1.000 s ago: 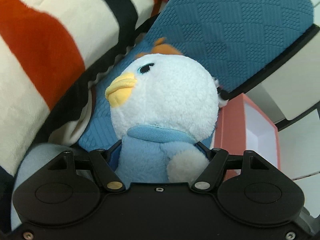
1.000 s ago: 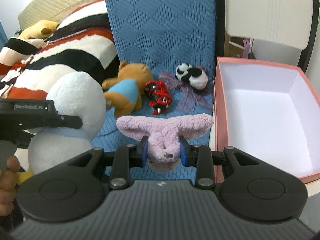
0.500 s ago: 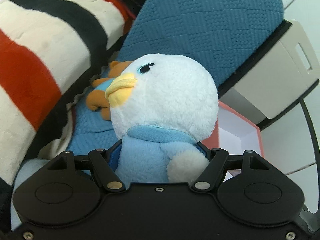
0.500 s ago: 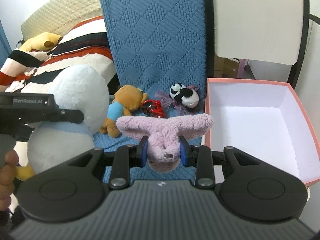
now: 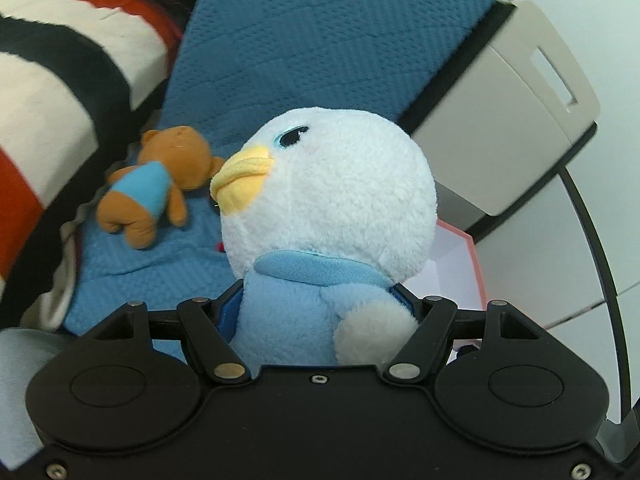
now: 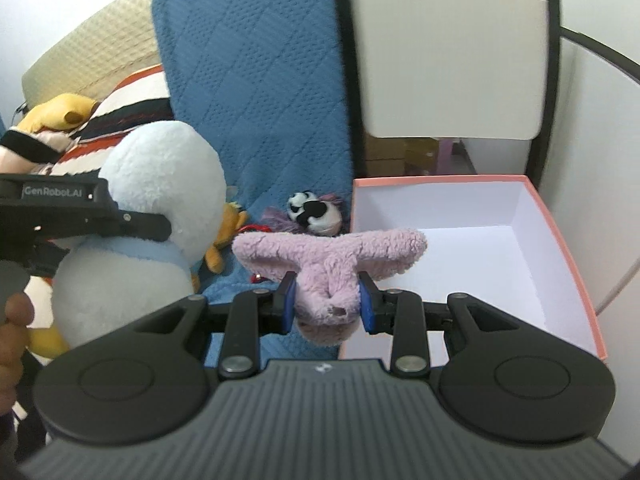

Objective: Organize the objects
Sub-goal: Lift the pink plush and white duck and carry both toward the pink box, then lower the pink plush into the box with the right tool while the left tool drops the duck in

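My left gripper [image 5: 316, 312] is shut on a white and light-blue plush duck [image 5: 328, 200] with a yellow beak, held upright in the air. The duck [image 6: 156, 192] and left gripper [image 6: 132, 226] also show at the left of the right wrist view. My right gripper [image 6: 326, 306] is shut on a fuzzy pink plush [image 6: 328, 256], held just left of an open pink box [image 6: 560, 240] with a white inside. The box's corner shows behind the duck in the left wrist view [image 5: 476, 264].
A brown bear in a blue shirt [image 5: 156, 184], a panda plush [image 6: 316, 212] and a red toy lie on the blue quilted cover [image 6: 256, 80]. A striped blanket [image 5: 52, 100] lies left. A yellow plush [image 6: 56, 112] sits far left. A beige cabinet [image 6: 448, 60] stands behind the box.
Both grippers have risen and drawn back with their plush toys. The box and the bear now show more fully; the right gripper has shifted toward the box.
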Motion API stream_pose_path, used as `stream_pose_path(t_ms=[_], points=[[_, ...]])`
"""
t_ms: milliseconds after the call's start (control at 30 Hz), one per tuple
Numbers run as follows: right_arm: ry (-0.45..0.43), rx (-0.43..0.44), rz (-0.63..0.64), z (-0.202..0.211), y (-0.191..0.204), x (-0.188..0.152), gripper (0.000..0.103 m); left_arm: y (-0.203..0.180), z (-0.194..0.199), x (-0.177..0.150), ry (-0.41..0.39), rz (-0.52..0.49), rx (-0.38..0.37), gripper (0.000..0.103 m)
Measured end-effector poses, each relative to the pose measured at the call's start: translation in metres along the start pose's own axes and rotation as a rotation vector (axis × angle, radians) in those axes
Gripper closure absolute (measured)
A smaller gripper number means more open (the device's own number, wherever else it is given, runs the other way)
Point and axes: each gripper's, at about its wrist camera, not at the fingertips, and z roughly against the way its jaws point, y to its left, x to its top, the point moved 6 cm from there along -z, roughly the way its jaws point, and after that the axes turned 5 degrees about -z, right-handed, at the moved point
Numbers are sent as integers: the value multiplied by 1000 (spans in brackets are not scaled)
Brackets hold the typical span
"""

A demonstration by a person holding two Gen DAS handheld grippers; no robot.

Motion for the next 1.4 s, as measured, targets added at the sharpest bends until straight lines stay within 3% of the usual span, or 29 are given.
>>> stream_pose_path(t_ms=[300, 633, 1100, 1400], points=[[-26, -41, -30, 9, -45, 2, 69, -56, -30, -2, 21, -54, -34, 34], [6, -71, -83, -4, -103, -4, 69, -106, -79, -9, 66, -99, -34, 34], [95, -97, -167, -62, -170, -24, 69, -136, -177, -13, 173, -141, -2, 34], [134, -114, -183, -90, -191, -28, 68, -141, -211, -15, 204, -161, 14, 34]])
